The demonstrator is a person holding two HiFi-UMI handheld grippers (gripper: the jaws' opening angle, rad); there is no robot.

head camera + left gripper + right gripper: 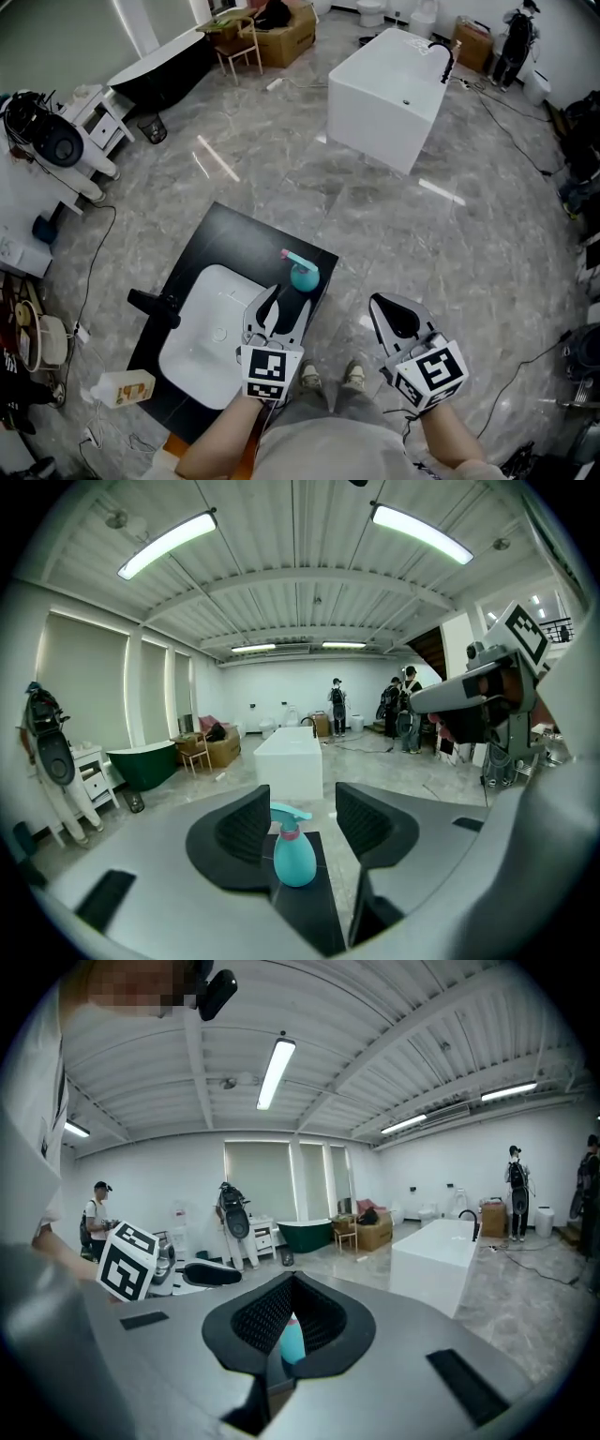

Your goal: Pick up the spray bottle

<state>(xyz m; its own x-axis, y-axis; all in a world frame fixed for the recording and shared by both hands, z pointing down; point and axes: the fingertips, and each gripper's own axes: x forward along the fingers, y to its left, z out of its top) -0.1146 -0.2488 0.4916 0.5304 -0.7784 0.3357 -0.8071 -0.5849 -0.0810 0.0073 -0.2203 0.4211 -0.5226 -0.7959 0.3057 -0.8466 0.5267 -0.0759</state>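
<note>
While the spray bottle [304, 275] stands upright at the far corner of the black table [211, 239], beside the white sink [202, 319], the left gripper [289, 300] hovers just short of it with its fingers spread wide; its own view frames the bottle between them. A good grasp likely means advancing level until the fingers flank the round body below the pink collar, then closing squarely. The right gripper [386, 309] hangs off the table, fingers together and empty.
</note>
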